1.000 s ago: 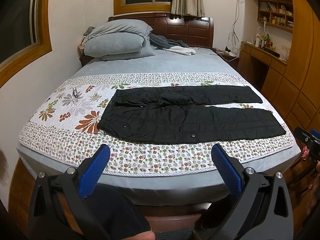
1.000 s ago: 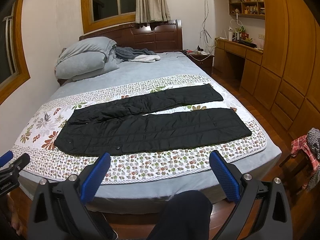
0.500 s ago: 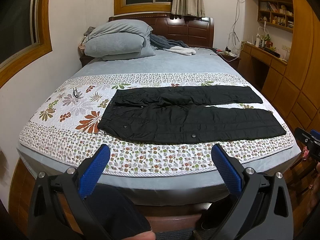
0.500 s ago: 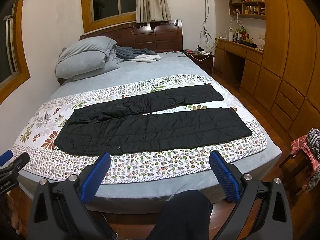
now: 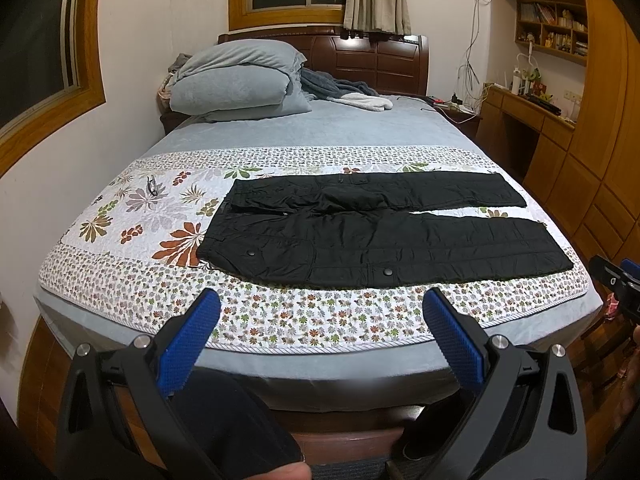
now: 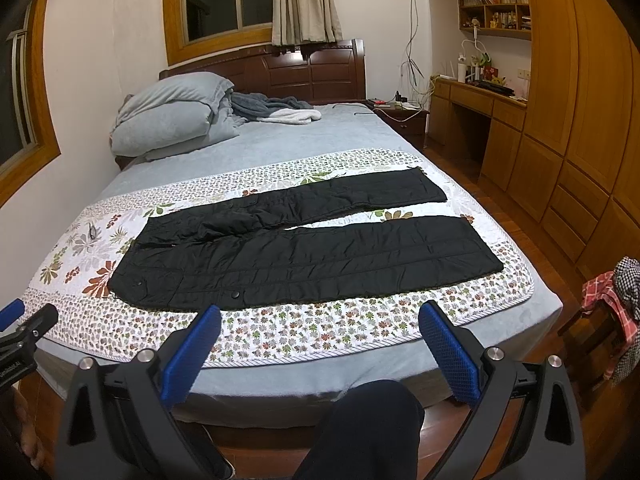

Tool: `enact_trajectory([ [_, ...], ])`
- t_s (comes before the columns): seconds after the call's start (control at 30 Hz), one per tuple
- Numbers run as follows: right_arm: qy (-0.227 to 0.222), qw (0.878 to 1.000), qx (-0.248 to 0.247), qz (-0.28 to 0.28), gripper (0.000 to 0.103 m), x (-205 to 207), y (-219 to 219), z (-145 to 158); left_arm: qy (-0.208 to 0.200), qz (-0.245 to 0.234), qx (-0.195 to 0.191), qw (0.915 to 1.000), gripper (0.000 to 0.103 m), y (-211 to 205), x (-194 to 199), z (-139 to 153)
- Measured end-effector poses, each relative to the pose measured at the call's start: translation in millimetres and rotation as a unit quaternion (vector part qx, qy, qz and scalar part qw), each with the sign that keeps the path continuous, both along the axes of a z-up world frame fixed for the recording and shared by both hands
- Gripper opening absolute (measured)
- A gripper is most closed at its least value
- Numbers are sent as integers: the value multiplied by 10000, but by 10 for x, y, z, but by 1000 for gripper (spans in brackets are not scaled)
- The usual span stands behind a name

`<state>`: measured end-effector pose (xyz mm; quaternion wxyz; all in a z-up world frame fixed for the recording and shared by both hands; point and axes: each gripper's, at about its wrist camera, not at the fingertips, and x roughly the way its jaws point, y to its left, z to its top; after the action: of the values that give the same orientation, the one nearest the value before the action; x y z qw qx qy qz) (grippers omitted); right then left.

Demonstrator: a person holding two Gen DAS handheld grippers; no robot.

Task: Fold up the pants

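Note:
Black pants [image 5: 372, 236] lie flat and unfolded on the floral quilt [image 5: 280, 316] of the bed, waist to the left, both legs stretched to the right. They also show in the right wrist view [image 6: 304, 252]. My left gripper [image 5: 320, 332] is open and empty, held off the near edge of the bed, short of the pants. My right gripper [image 6: 320, 336] is open and empty, also off the near edge. The right gripper's tip shows at the right edge of the left wrist view [image 5: 618, 284]; the left one's shows at the left edge of the right wrist view [image 6: 24, 332].
A folded grey duvet [image 5: 236, 80] and a blanket [image 5: 348, 92] lie at the head of the bed. A wooden desk [image 6: 476, 100] and wardrobe [image 6: 580, 120] stand on the right. A chair with checked clothes [image 6: 616, 296] stands near the bed's right corner. My knee [image 6: 372, 424] is below.

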<state>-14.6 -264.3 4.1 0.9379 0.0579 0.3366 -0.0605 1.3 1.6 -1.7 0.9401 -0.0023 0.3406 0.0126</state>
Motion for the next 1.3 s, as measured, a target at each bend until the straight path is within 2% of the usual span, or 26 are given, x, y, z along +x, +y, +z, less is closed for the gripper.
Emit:
enact_trajectory([
  [1.3, 86, 9999, -94, 72, 100, 124, 130, -46, 15, 94, 51, 9999, 101, 87, 82, -17],
])
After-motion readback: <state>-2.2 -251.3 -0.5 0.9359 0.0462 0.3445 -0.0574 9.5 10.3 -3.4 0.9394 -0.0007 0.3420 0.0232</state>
